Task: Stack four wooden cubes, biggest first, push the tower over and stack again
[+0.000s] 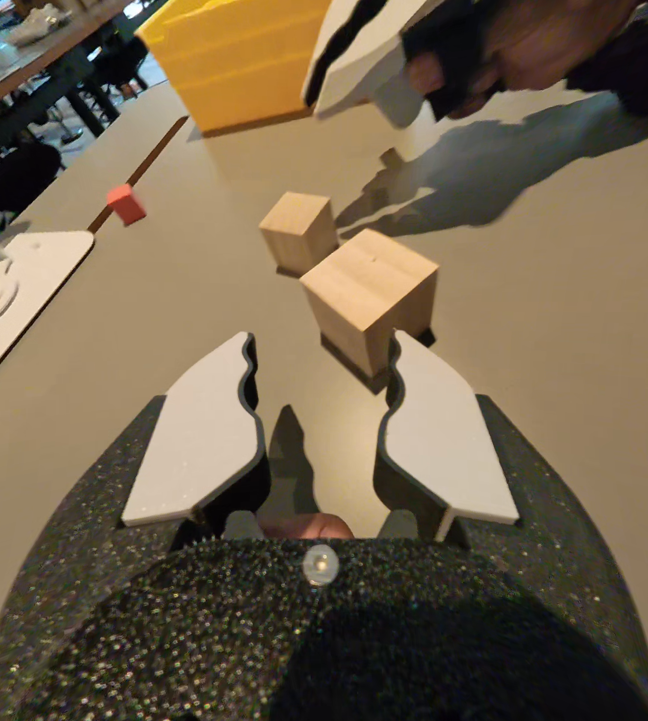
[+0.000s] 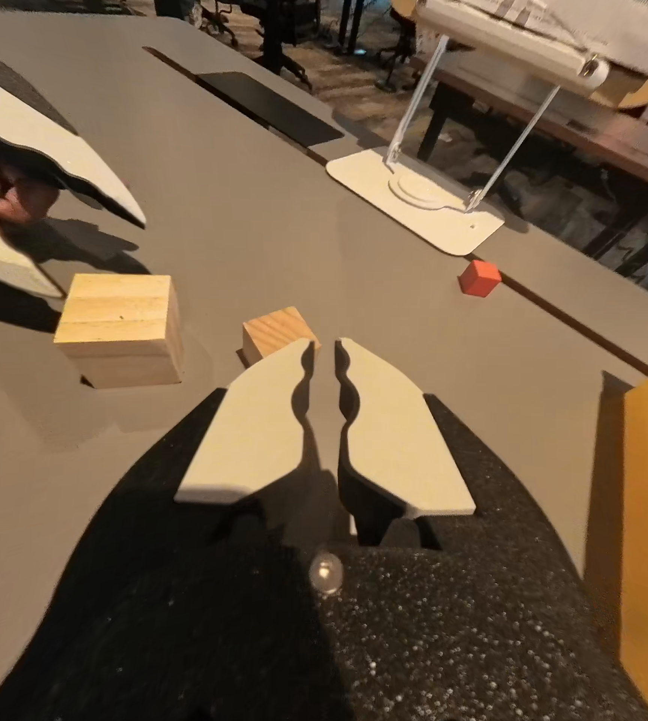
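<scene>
Left gripper (image 1: 322, 347): our fingers (image 1: 197, 425) are spread wide with nothing between them, hovering low over the counter (image 1: 119, 351). The right fingertip sits just beside the near corner of the big cube (image 1: 369, 296); we can't tell if it touches. The wide spread likely suits that cube's width, so we judge this as lining up to grab it as the base.

Right gripper (image 2: 323, 341): the fingers are nearly together, a thin gap, pinching nothing. The tips overlap the mid cube (image 2: 275, 331) in the right wrist view, above or just before it. They'd need to spread before a grab.

Cubes: the big cube and mid cube stand flat on the counter, near each other but apart, nothing stacked. A small red cube (image 2: 479, 277) sits well apart near the counter seam, beside a white stand base (image 2: 416, 195). We see only three cubes, no fourth in either view.

The task stage is unclear: it's either before the first stack or after the topple. Either way the biggest goes first.

A yellow box (image 1: 232, 58) stands at the far edge, clear of the work area.

Risk: the left gripper's right fingertip could nudge the big cube's corner and rotate it before the fingers straddle it.
</scene>
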Action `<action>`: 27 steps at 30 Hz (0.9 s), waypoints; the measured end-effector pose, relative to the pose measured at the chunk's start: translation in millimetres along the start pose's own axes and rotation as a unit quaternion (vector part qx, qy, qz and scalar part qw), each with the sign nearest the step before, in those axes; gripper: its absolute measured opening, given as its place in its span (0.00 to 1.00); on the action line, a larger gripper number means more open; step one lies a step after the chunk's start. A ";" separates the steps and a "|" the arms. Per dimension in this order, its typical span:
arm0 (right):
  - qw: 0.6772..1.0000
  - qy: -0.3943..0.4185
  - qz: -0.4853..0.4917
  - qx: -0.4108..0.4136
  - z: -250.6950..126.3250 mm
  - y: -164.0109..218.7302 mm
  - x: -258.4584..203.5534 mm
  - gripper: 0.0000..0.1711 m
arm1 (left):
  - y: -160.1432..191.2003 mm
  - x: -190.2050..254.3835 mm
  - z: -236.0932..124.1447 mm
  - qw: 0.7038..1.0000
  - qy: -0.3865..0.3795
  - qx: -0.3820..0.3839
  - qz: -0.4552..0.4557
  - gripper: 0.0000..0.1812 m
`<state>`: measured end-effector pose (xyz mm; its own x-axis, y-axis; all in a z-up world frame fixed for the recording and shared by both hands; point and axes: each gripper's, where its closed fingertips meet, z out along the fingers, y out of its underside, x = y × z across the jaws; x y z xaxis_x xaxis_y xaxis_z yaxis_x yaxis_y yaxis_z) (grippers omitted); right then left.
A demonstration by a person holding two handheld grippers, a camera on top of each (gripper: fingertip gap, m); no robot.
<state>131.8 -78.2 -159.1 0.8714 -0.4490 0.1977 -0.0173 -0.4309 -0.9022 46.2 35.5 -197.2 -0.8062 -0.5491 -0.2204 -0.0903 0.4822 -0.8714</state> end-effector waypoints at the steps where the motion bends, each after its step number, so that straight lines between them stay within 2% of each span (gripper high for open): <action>1: 1.000 -0.009 0.007 -0.005 1.9 2.8 -0.7 0.07 | -3.5 4.5 1.6 1.000 0.009 0.007 0.005 0.36; 6: 0.999 -0.043 0.008 -0.027 11.1 16.0 -6.6 0.10 | -8.9 11.8 11.3 1.000 0.007 0.007 0.028 0.37; 15: 0.997 -0.027 -0.042 -0.062 21.7 35.1 -1.9 0.12 | -11.8 8.3 32.2 0.997 -0.057 -0.025 0.043 0.34; 20: 0.996 -0.037 -0.056 -0.065 25.6 39.3 -3.5 0.15 | -12.9 15.1 42.9 0.996 -0.063 -0.043 0.052 0.37; 24: 0.994 -0.058 -0.061 -0.065 28.1 41.6 -8.0 0.18 | -20.6 13.4 33.5 0.997 -0.050 -0.012 0.048 0.38; 27: 0.994 -0.075 -0.059 -0.053 28.2 38.8 -10.5 0.19 | -34.7 2.1 16.8 0.998 -0.034 0.047 0.030 0.35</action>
<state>135.8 -68.2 -207.0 0.9335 -0.2727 0.2327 0.0443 -0.5563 -0.8298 57.5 6.1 -174.8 -0.7671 -0.5676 -0.2991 0.0146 0.4506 -0.8926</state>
